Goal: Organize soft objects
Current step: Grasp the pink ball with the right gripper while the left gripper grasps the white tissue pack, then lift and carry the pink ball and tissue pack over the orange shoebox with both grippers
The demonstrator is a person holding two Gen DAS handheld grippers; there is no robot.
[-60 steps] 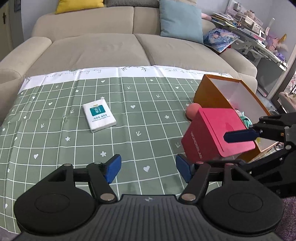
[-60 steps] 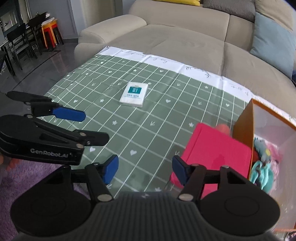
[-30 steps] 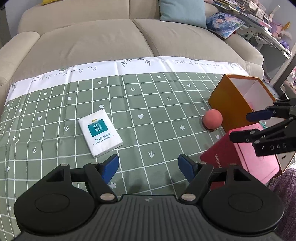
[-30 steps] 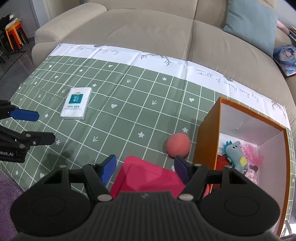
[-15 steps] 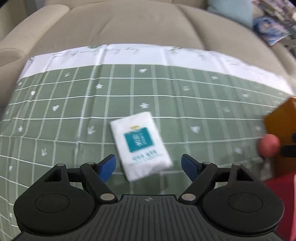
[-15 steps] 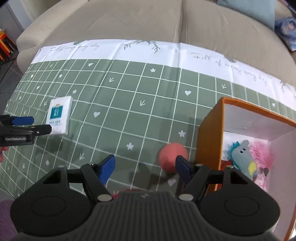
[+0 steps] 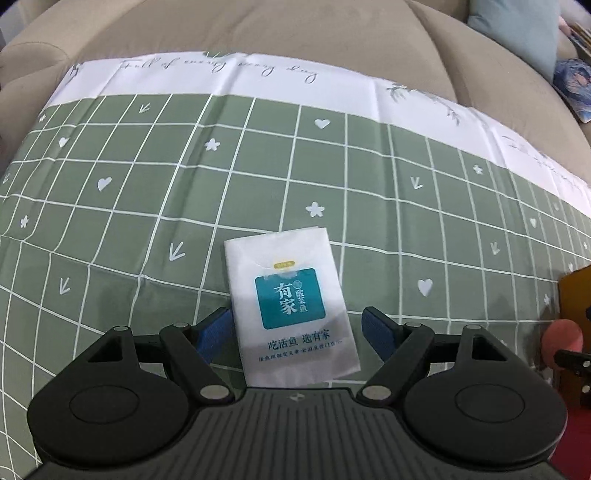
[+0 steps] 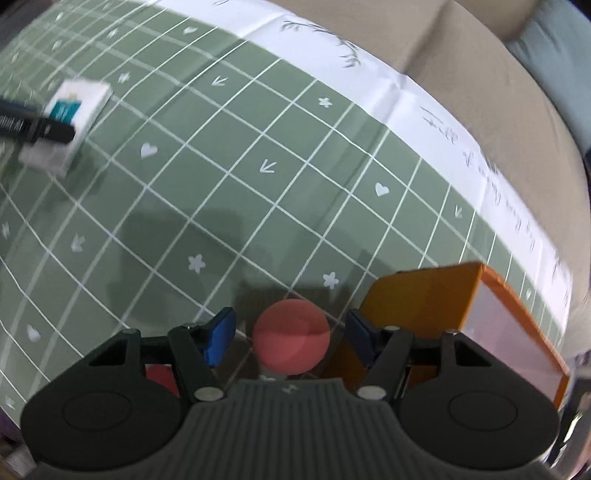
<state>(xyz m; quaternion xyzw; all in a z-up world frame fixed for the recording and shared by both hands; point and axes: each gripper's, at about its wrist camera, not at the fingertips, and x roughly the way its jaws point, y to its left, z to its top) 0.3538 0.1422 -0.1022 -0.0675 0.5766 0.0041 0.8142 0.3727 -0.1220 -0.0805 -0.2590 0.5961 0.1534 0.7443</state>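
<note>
A white tissue pack (image 7: 291,302) with a teal label lies on the green checked cloth (image 7: 184,192). My left gripper (image 7: 297,332) is open, its blue fingers on either side of the pack's near half. A salmon-pink ball (image 8: 291,343) sits on the cloth beside the orange box (image 8: 424,299). My right gripper (image 8: 291,338) is open with the ball between its fingers. The ball (image 7: 561,341) and box corner (image 7: 576,291) show at the right edge of the left wrist view. The tissue pack (image 8: 70,122) and left gripper finger (image 8: 37,129) show at the far left of the right wrist view.
The cloth covers a table in front of a beige sofa (image 7: 258,33) with a light blue cushion (image 7: 517,33). A red lid shows under my right gripper (image 8: 159,374) and at the lower right of the left wrist view (image 7: 576,435).
Both grippers have moved down and forward. The left one now straddles the tissue pack; the right one has closed in on the pink ball beside the orange box.
</note>
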